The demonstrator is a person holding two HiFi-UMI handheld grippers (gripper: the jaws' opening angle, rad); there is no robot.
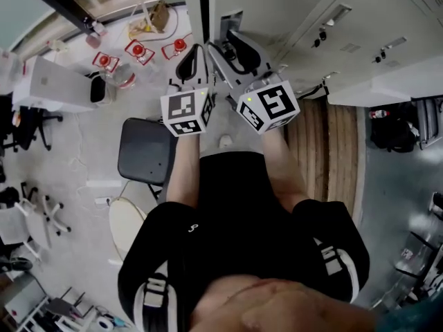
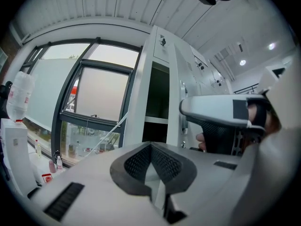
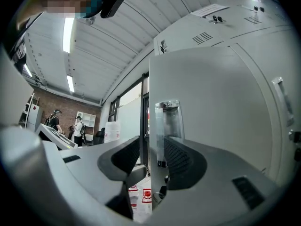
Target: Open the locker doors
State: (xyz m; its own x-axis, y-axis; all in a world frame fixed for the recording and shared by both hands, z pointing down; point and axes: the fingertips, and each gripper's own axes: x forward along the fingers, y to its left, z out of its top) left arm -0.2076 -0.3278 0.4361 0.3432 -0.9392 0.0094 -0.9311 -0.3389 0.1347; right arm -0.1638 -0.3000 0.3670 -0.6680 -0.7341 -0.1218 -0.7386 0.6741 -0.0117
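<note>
A bank of white lockers (image 1: 332, 19) fills the upper right of the head view. My right gripper (image 1: 228, 48) is open and straddles the edge of one swung-out locker door (image 3: 211, 117). That door's metal latch (image 3: 167, 126) stands just past the right gripper (image 3: 151, 157), and a gap shows between the left pad and the door edge. My left gripper (image 1: 196, 48) hangs beside it, shut and empty. From the left gripper (image 2: 150, 147) I see the dark open compartment (image 2: 157, 102), the door (image 2: 173, 79) edge-on, and the right gripper (image 2: 211, 112).
A black chair (image 1: 145, 151) stands on the floor below my left arm. Wooden slats (image 1: 332, 144) lie in front of the lockers. Red items (image 1: 138, 50) and a white box (image 1: 48, 85) sit near the window (image 2: 94, 93). People (image 3: 77, 126) stand far off.
</note>
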